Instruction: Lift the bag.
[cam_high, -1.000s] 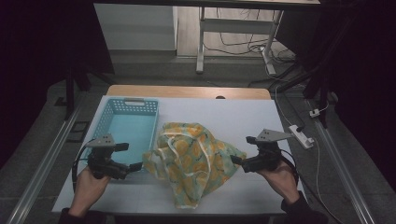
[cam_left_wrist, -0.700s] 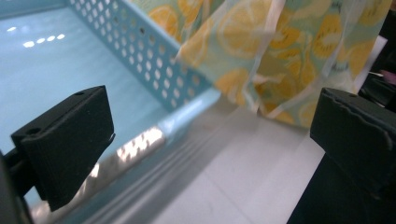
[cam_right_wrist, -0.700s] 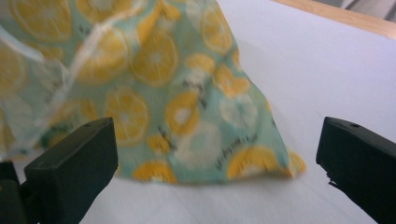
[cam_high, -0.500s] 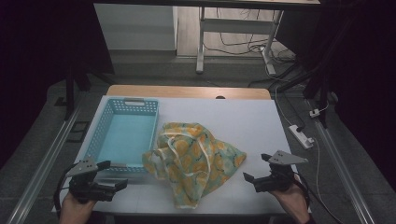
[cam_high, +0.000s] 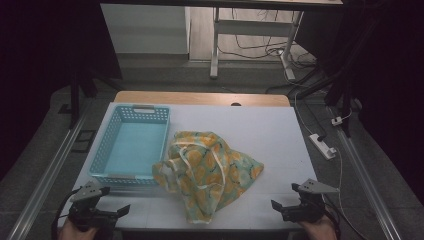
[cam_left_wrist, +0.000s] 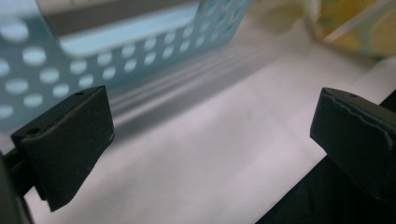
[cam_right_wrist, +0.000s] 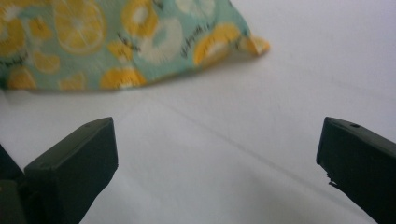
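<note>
A crumpled cloth bag (cam_high: 207, 170) with a lemon-slice print on pale green, with white handles, lies in the middle of the white table (cam_high: 260, 130). Its edge shows at the top of the right gripper view (cam_right_wrist: 126, 42). A light blue perforated plastic basket (cam_high: 131, 145) stands empty to the bag's left, and its wall appears close up in the left gripper view (cam_left_wrist: 116, 56). My left gripper (cam_high: 120, 212) is open at the near left corner, in front of the basket. My right gripper (cam_high: 278, 207) is open at the near right edge, apart from the bag. Nothing sits between either pair of jaws.
A white power strip (cam_high: 322, 146) with its cable lies on the floor just past the table's right edge. Metal rails (cam_high: 45, 175) run along both sides of the table. A wooden strip (cam_high: 200, 97) borders the far edge.
Both grippers have pulled back from beside the bag toward the near edge of the table. The bag and basket have not moved.
</note>
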